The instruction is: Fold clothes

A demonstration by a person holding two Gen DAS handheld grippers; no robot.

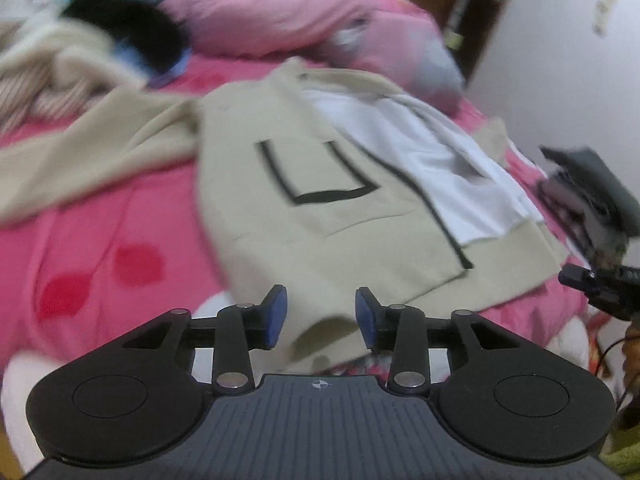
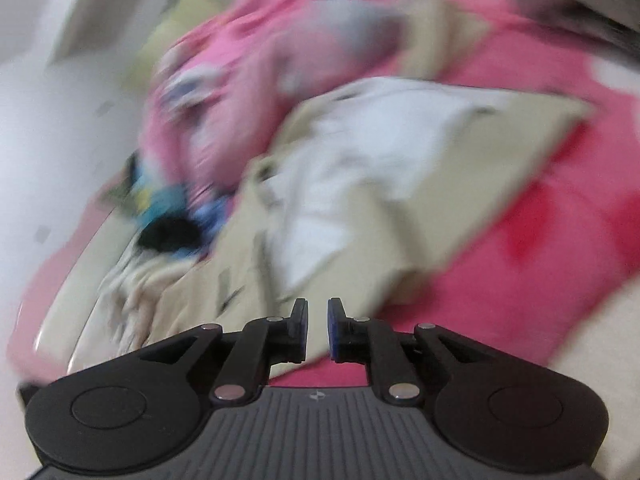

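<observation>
Lying flat on the pink bedsheet (image 1: 80,216), the beige jacket (image 1: 248,184) shows a black U-shaped outline, white lining. Left gripper (image 1: 321,316) and right gripper (image 2: 318,330) gape, empty.

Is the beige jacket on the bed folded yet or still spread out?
Partly folded: the beige jacket lies flat on the pink bedspread, one front panel turned back showing white lining, a sleeve trailing sideways.

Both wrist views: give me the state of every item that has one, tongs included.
Beige jacket: lying on the bed, front flap folded back, white lining showing, not held.
Pink bedcover: spread flat under the jacket.
Pink quilt: bunched up behind the jacket.
Left tongs: open, empty.
Right tongs: open narrowly, empty.
</observation>
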